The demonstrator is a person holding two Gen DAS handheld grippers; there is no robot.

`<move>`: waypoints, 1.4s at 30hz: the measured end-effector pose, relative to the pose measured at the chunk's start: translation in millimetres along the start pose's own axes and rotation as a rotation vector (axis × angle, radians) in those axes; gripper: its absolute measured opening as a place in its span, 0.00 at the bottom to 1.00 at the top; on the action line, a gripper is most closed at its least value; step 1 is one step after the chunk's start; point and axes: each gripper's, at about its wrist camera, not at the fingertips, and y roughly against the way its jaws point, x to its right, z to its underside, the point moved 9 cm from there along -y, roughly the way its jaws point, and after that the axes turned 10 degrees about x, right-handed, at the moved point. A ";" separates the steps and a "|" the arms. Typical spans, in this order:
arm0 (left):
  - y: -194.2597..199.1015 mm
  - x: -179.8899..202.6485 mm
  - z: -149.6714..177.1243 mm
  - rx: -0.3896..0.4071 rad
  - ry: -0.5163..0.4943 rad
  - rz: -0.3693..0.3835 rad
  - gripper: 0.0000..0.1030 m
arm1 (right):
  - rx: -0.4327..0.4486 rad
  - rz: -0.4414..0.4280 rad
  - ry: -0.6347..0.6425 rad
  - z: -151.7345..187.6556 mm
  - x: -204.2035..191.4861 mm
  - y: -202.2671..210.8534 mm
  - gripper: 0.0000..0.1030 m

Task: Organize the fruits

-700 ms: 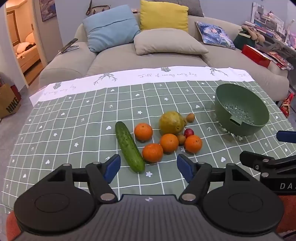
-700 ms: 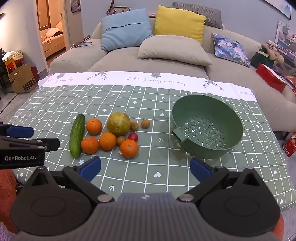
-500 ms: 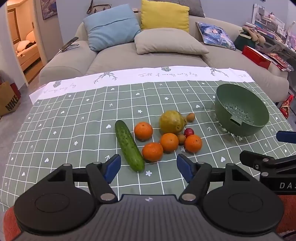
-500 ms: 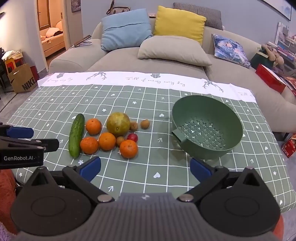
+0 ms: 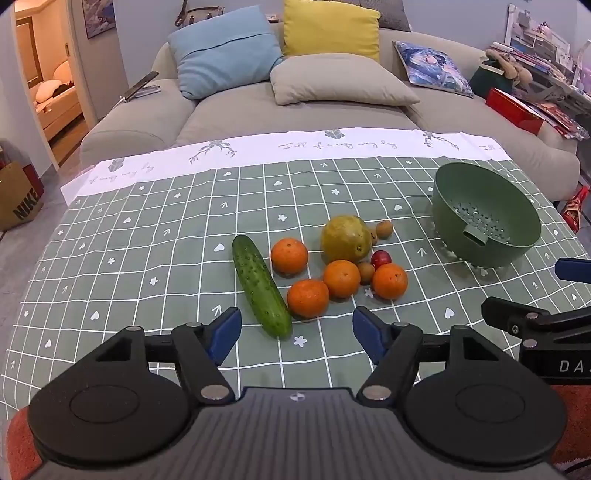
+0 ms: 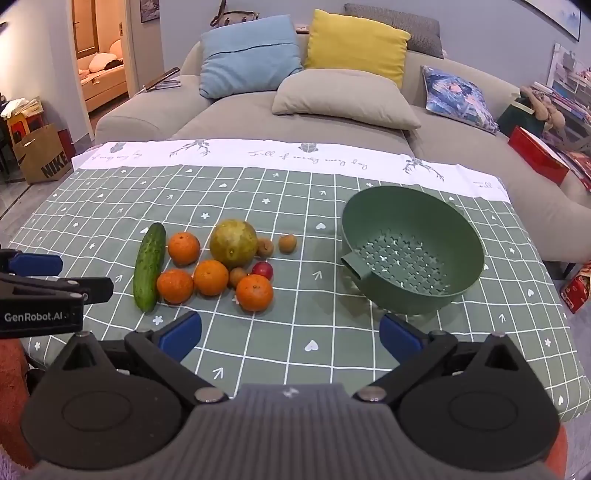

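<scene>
A green checked tablecloth (image 5: pixel 155 236) covers the table. Behind it stands a grey sofa (image 5: pixel 236 110) with a blue cushion (image 5: pixel 225 51), a yellow cushion (image 5: pixel 330 29) and a beige cushion (image 5: pixel 340 83). A brown paper bag (image 6: pixel 42 155) sits on the floor at left.

We see a soft cloth tablecloth (image 6: pixel 295 192). The green colander (image 6: pixel 412 251) looks like smooth, matt plastic. The cucumber (image 5: pixel 260 284) has bumpy skin, and the oranges (image 5: pixel 289 255) look dimpled and a bit shiny.
</scene>
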 end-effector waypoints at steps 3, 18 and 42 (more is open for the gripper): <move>0.5 -0.9 -0.5 0.000 0.002 0.001 0.79 | 0.010 0.005 0.009 -0.8 -1.6 2.4 0.95; -1.4 -0.6 1.6 -0.006 0.001 -0.003 0.79 | 0.009 0.013 0.025 -1.7 -2.4 2.9 0.95; -1.4 0.5 3.4 -0.012 -0.001 -0.004 0.79 | 0.008 0.022 0.037 -1.4 -2.9 2.3 0.95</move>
